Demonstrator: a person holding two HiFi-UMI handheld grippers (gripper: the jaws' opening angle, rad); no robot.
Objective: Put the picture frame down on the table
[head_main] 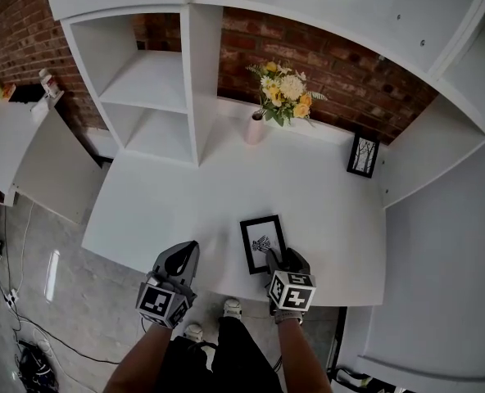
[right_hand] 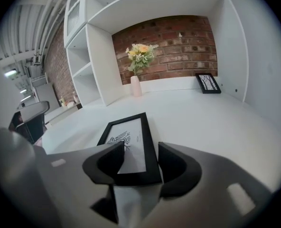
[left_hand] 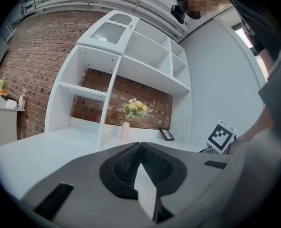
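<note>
The frame lies flat on the table near its front edge, its near end between the parted jaws of the right gripper, with the left gripper to its left, a vase behind at the wall, a second frame at the back right, and shelves at the back left.
</note>
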